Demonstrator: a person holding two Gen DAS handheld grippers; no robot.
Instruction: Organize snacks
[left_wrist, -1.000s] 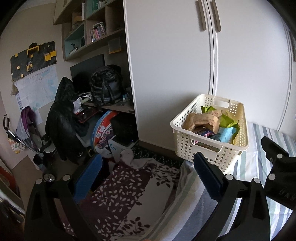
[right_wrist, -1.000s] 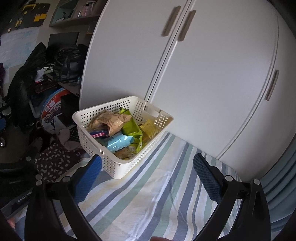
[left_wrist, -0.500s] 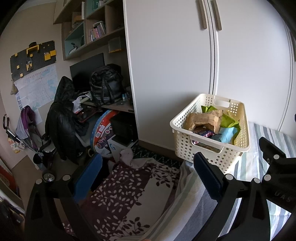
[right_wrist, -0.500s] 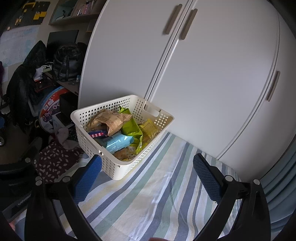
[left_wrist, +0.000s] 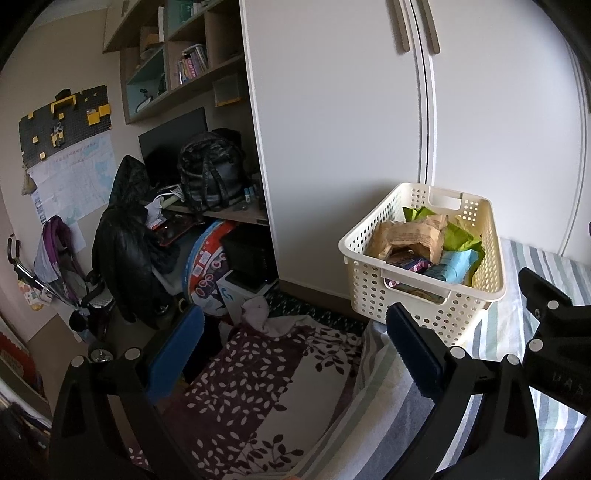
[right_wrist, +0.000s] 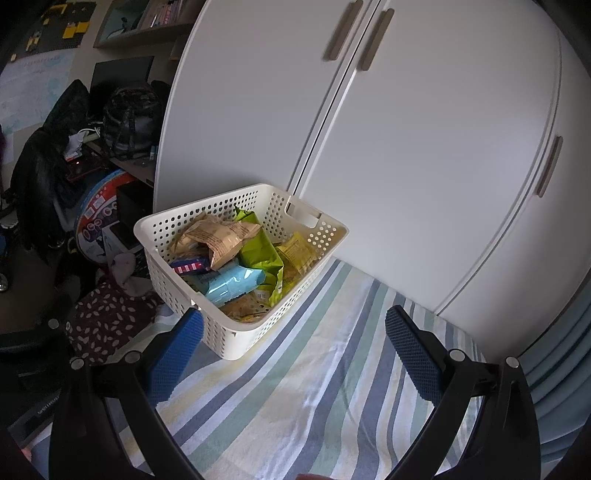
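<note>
I see my left gripper (left_wrist: 291, 347) and right gripper (right_wrist: 293, 343) both spread wide and holding nothing, while the white basket (right_wrist: 236, 334) of snack packets (right_wrist: 236, 258) sits at the far left corner of the striped bed (right_wrist: 295, 398), against the wardrobe (right_wrist: 406, 129).

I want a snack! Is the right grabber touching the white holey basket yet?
Apart. In the right wrist view, the right gripper is open and empty; striped sheet shows between its blue pads and the white perforated plastic basket.
</note>
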